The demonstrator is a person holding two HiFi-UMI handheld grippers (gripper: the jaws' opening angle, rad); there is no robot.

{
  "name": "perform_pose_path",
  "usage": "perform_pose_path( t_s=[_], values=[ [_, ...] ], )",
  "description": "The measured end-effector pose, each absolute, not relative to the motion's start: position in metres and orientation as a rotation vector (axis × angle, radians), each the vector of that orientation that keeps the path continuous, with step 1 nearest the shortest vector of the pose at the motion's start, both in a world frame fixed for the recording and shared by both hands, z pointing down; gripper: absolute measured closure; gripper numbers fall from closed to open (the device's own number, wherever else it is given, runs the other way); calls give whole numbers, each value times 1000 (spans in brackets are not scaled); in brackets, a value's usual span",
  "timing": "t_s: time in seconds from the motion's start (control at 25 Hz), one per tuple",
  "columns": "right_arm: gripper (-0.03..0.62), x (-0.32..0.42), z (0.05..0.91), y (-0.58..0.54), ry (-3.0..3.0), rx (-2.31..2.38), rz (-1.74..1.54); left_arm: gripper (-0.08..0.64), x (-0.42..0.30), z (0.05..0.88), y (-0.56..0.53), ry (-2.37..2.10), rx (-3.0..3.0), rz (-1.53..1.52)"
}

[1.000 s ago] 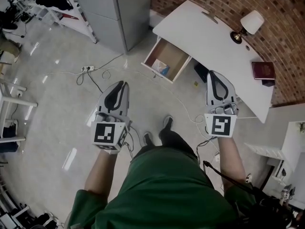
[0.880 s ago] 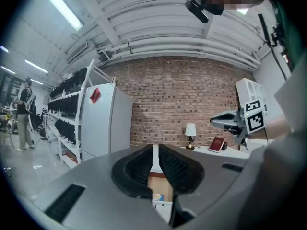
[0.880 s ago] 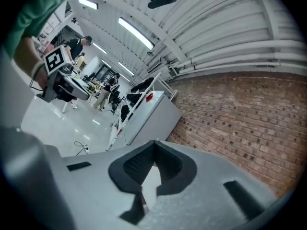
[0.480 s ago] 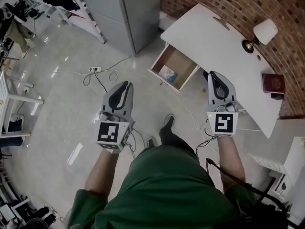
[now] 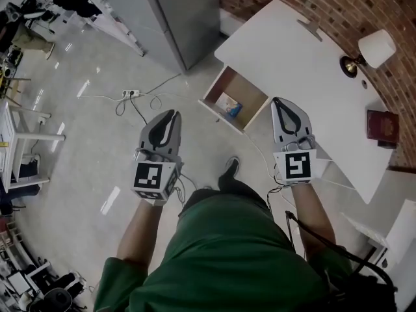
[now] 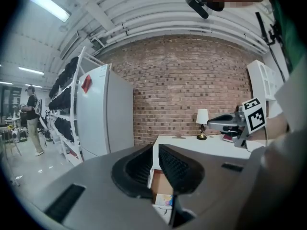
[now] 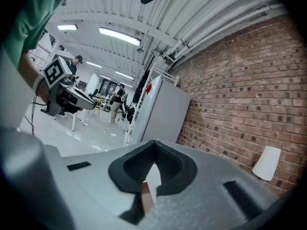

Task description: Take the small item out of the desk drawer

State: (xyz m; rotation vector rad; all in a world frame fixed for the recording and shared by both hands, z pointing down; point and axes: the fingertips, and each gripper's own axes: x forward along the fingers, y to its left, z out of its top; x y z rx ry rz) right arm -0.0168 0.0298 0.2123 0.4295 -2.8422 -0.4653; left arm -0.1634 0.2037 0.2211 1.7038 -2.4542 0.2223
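Note:
The desk drawer (image 5: 250, 91) stands pulled open from the white desk (image 5: 292, 51). A small colourful item (image 5: 229, 106) lies in it near the front. My left gripper (image 5: 172, 113) hovers over the floor to the left of the drawer, shut and empty. My right gripper (image 5: 280, 101) is just right of the drawer at the desk's edge, also shut with nothing in it. In the left gripper view, the closed jaws (image 6: 155, 146) point at the drawer (image 6: 160, 183) and the item (image 6: 164, 200). The right gripper (image 7: 154, 143) points at a grey cabinet (image 7: 163, 111).
A grey cabinet (image 5: 175, 12) stands left of the desk against the brick wall (image 5: 338, 2). A lamp (image 5: 376, 47) and a red book (image 5: 381, 123) are on the desk. A power strip (image 5: 130, 93) with cables lies on the floor. Shelving racks (image 5: 97, 8) are at upper left.
The person has stepped closer to the desk, so the drawer now lies between the two grippers' tips. Both grippers stay shut and empty.

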Motion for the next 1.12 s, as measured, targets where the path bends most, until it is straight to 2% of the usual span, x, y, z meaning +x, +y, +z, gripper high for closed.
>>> perform_pose_path(
  t_s=[0.56,0.8,1.12],
  values=[
    [589,4,255,-31,-2809,499,-228,523,-170,286,95,-2230,1850,477],
    [589,25,273,-49,-2730,643,-142,523,-178,342,53,-2046,1952,606],
    [589,11,299,-61,-2618,827,-83,523,-190,434,15,-1709,2144,786]
  ],
)
